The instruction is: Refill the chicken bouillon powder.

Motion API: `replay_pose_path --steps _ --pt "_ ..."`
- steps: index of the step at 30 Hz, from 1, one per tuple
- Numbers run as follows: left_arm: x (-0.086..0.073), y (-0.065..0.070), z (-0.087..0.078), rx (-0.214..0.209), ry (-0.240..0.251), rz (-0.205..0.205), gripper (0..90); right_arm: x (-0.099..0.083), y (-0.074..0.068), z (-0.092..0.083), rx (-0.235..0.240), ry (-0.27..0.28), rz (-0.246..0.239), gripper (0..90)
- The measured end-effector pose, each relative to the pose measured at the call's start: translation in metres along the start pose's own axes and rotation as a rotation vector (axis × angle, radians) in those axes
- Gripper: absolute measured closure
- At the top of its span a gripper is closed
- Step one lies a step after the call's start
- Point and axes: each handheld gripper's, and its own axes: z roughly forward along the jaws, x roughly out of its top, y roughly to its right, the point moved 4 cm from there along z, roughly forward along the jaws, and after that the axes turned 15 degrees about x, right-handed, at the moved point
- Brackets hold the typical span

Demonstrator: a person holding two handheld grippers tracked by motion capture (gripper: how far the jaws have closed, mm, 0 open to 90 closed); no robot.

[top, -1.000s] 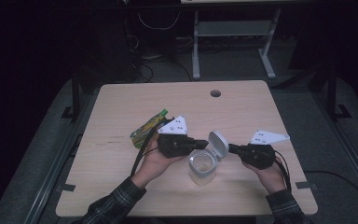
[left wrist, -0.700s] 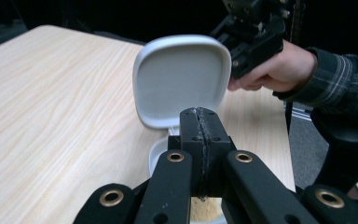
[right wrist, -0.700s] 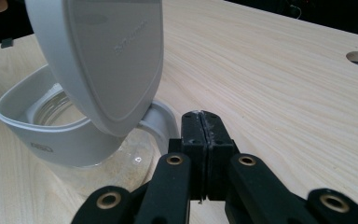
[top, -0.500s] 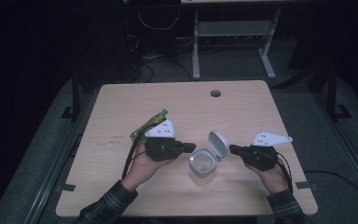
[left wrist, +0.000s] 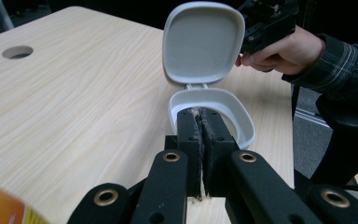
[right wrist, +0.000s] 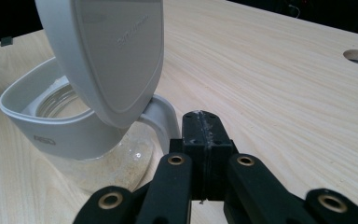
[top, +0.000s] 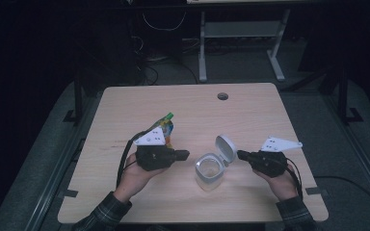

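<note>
From the high view, a clear jar [top: 208, 172] with a white collar stands on the wooden table [top: 125, 115], toward its near edge, between the two grippers. Its white lid [top: 226, 148] is flipped up on a hinge and leans toward the right gripper [top: 241, 155], whose tip lies just beside the lid's back. The left gripper [top: 185, 154] points at the jar from the other side, a small gap short of it. Behind the left gripper lies a colourful pouch [top: 166, 126] with a green cap. A round hole [top: 222, 96] sits in the far part of the table.

In the left gripper view, the left gripper [left wrist: 200, 116] has its jaws clenched together with nothing between them, pointing at the open rim of the jar [left wrist: 242, 126]. The lid [left wrist: 203, 42] stands upright beyond it, and the person's right hand [left wrist: 284, 49] holds the other gripper just behind the lid.

In the right gripper view, the right gripper [right wrist: 204, 117] is likewise clenched on nothing, its tip just beside the hinge at the jar [right wrist: 51, 135]. The lid [right wrist: 116, 51] tilts above the jar's opening.
</note>
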Motion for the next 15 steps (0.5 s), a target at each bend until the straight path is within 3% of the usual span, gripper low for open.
replay_pose_path --steps 15 --pt "-0.038 -0.01 -0.023 0.037 -0.06 -0.058 81.9 -0.002 0.0 0.0 0.001 -0.007 0.0 89.1"
